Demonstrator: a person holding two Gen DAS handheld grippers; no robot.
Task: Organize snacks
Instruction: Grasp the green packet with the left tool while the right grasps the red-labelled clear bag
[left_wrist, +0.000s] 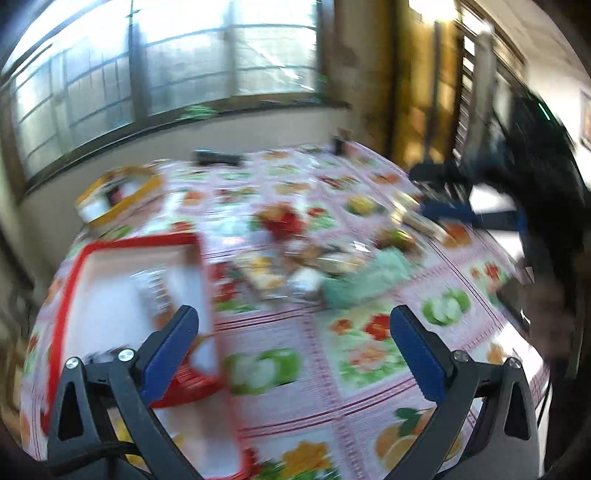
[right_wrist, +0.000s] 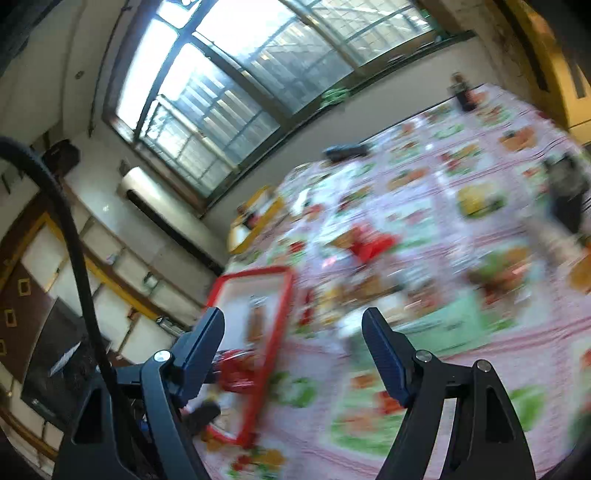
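Note:
A red-rimmed white tray (left_wrist: 92, 258) lies at the table's left with a snack packet (left_wrist: 155, 291) in it; it also shows in the right wrist view (right_wrist: 284, 295). A blurred pile of snack packets (left_wrist: 295, 266) lies mid-table, with a pale green packet (left_wrist: 365, 280) and a red packet (left_wrist: 284, 218). My left gripper (left_wrist: 295, 332) is open and empty above the table, its left finger over the tray's right edge. My right gripper (right_wrist: 295, 343) is open and empty, above the table just right of the tray. The green packet (right_wrist: 450, 325) and red packet (right_wrist: 369, 243) lie beyond it.
A fruit-patterned tablecloth (left_wrist: 369, 354) covers the table. A yellow-rimmed box (left_wrist: 118, 195) stands at the far left. A dark flat object (left_wrist: 218, 158) lies at the far edge below the window. The other gripper and a dark sleeve (left_wrist: 480, 206) are at the right.

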